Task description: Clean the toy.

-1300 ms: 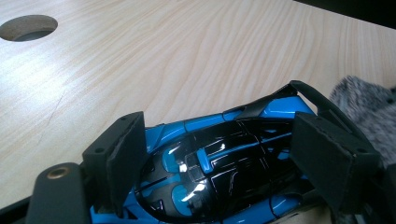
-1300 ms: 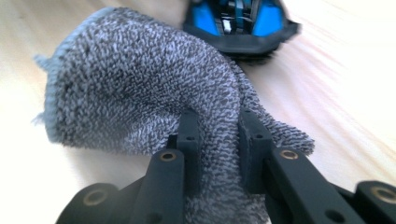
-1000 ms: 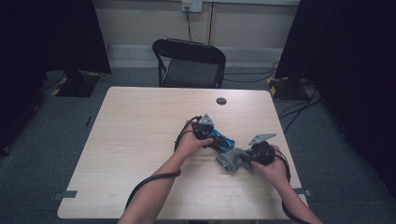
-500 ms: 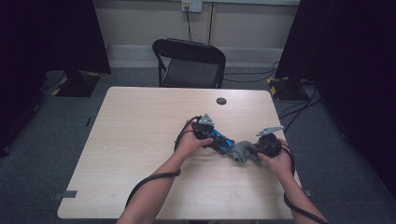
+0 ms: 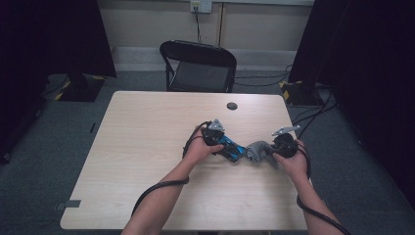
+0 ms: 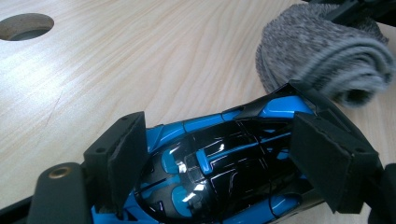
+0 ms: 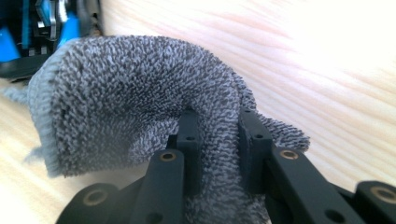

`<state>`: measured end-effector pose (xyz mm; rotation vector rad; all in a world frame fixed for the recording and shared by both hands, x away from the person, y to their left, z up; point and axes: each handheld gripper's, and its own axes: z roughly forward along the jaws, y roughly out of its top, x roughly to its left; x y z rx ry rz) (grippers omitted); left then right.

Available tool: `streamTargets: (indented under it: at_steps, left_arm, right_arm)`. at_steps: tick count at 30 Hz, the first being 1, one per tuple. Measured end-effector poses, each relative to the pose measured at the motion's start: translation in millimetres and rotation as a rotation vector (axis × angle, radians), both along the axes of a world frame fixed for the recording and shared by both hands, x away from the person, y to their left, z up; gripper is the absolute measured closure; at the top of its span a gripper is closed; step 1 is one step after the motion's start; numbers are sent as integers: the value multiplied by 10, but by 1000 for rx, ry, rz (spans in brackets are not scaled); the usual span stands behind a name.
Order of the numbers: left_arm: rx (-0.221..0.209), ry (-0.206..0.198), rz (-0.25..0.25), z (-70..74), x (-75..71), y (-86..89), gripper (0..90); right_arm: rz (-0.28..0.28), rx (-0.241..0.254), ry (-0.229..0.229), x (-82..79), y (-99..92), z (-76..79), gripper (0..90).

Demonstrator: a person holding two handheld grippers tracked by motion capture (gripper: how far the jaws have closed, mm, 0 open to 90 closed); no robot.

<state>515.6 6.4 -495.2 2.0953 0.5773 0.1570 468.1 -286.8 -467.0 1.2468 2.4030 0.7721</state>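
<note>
A blue and black toy car (image 5: 231,147) (image 6: 219,168) lies on the light wooden table (image 5: 147,147), and my left gripper (image 5: 226,145) (image 6: 224,163) is shut on its sides with both pads pressed against the body. A folded grey cloth (image 5: 258,151) (image 7: 130,107) (image 6: 322,51) touches the car's front end. My right gripper (image 5: 266,152) (image 7: 217,140) is shut on a fold of that cloth, whose free part droops over toward the car (image 7: 42,28).
A round cable hole (image 5: 232,105) (image 6: 23,25) sits near the table's far edge. Behind the table stands a black folding chair (image 5: 198,66). Cables trail from both grippers across the front of the table.
My right gripper has carried the grey cloth to the right and slightly away from me, along the car's front. The left gripper and the car have stayed put.
</note>
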Motion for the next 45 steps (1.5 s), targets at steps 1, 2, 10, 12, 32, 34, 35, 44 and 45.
streamTargets:
  at_steps: [1,2,10,12,32,34,35,44,45]
  left_arm:
    - [1,-1,1,1,-1,0,195]
    - [1,-2,1,1,-1,-2,195]
    - [9,0,3,9,-5,-6,194]
    - [10,1,3,10,-4,-7,194]
    - [16,10,0,18,10,-14,191]
    - [19,10,-1,21,11,-14,191]
    - [20,11,-1,22,10,-16,190]
    - [24,17,20,23,-2,-16,175]
    - [25,16,20,25,-3,-18,175]
  right_arm:
    - [-6,4,-1,6,-11,5,737]
    - [-12,1,-2,12,-25,14,737]
    - [-47,20,-18,33,-118,128,737]
    - [-58,26,-34,41,-131,165,737]
    - [-172,70,-51,373,305,95,720]
    - [-180,71,-47,407,363,62,713]
    - [-176,75,-45,418,383,49,710]
    - [-107,55,-51,418,602,-46,578]
    - [-98,50,-54,404,608,-45,567]
